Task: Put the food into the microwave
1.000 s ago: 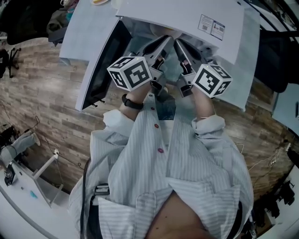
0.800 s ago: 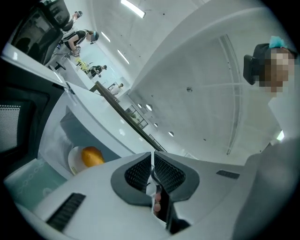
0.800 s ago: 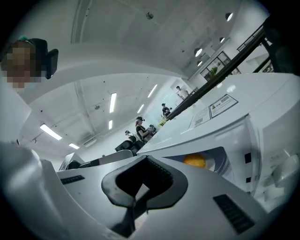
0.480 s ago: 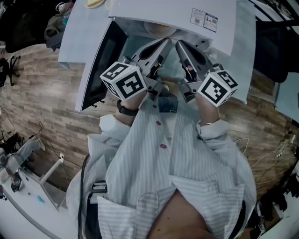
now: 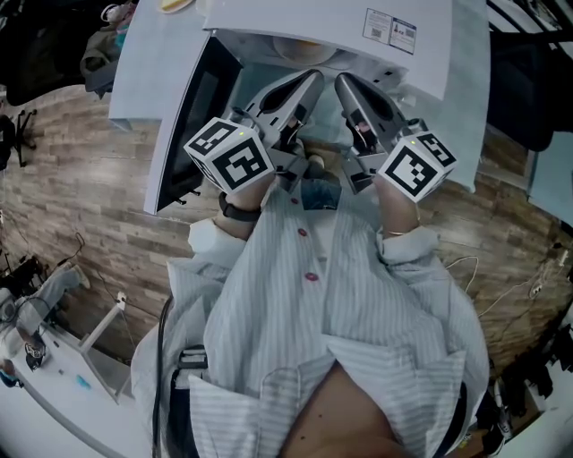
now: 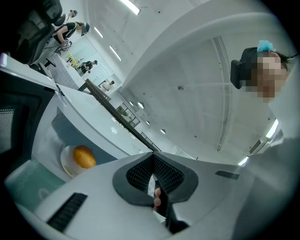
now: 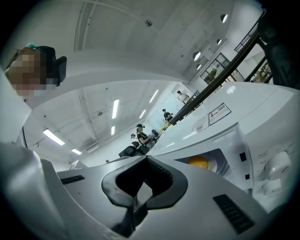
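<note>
Jaws are pressed together with nothing between them on both the left gripper (image 6: 153, 159) and the right gripper (image 7: 146, 161), which are held level and side by side, tips angled toward each other. Ahead of the tips, the food (image 6: 84, 157), a round orange piece on a white plate (image 6: 65, 163), sits inside the open microwave (image 7: 262, 140). Its door (image 5: 183, 116) stands swung out on the left gripper's outer side.

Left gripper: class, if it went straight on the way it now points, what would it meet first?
Likely the white casing of the microwave, beside its open cavity; the plate with the orange food lies left of that line. Depth is unclear.
</note>
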{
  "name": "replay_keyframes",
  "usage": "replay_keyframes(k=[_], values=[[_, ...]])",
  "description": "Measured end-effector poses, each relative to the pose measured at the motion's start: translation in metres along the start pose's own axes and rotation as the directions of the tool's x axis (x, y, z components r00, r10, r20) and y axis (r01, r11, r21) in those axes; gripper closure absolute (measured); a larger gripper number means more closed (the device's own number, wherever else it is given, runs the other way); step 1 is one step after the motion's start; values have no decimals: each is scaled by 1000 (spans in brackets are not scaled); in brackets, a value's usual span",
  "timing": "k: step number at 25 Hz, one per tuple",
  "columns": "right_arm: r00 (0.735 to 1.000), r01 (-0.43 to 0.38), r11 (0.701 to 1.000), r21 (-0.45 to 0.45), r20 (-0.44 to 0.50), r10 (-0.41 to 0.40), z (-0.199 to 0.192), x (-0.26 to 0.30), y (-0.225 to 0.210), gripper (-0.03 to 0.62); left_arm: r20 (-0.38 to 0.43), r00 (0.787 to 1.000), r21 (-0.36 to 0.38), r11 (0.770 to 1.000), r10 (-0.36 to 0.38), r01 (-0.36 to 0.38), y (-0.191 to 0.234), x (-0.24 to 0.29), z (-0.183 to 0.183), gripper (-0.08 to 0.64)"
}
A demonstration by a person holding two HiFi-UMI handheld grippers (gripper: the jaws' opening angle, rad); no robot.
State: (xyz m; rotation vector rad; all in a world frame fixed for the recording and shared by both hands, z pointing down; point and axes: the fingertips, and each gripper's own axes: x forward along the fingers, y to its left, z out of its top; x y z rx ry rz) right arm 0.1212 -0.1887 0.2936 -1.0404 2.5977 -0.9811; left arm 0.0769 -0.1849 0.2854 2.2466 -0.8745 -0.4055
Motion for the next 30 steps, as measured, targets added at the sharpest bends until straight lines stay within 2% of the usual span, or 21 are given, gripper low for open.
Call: replay_keyframes(k=[8, 30], values=[[1000, 6, 1000, 9, -5, -6, -3, 3, 1, 560, -1, 1000, -30, 999, 19, -19, 9, -5, 0, 552], [999, 28, 998, 55, -24, -26, -14, 6, -8, 560, -15, 1000, -72, 997, 12, -13, 22, -2, -4, 552]])
